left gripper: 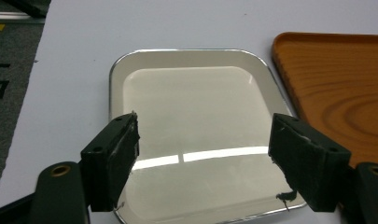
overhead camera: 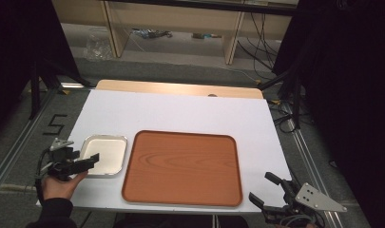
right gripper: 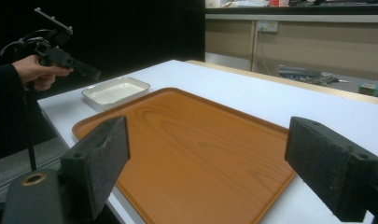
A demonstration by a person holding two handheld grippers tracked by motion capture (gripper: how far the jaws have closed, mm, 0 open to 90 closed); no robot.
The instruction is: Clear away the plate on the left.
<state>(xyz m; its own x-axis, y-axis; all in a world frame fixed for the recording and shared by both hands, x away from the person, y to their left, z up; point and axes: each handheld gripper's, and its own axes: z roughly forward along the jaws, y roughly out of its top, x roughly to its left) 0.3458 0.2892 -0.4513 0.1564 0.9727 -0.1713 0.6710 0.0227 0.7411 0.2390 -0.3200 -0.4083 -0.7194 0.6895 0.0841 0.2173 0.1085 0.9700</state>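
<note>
2 trays are seen on the white desk [overhead camera: 180,111]: a small metal tray [overhead camera: 105,154] at the left and a large wood-grain tray [overhead camera: 183,167] just beside it on its right, with a narrow strip of desk visible between them. Both trays lie flat with nothing inside.

The left tool [overhead camera: 83,162] is held in the person's left hand [overhead camera: 59,184] at the desk's front-left corner, its tip over the near-left edge of the metal tray. In the left gripper view the 2 jaws are spread wide, with the metal tray [left gripper: 191,126] seen between and beyond them and a corner of the wood-grain tray [left gripper: 336,79] at the right. Contact with the tray cannot be confirmed.

The right tool [overhead camera: 266,190] is positioned at the desk's front-right corner, near the wood-grain tray's near-right corner and apart from it. Its jaws are also spread wide, nothing between them. In the right gripper view the wood-grain tray [right gripper: 196,149] is framed by the jaws, the metal tray [right gripper: 115,92] lies farther off, and the left tool [right gripper: 84,70] is seen held above that tray's outer side.
</note>
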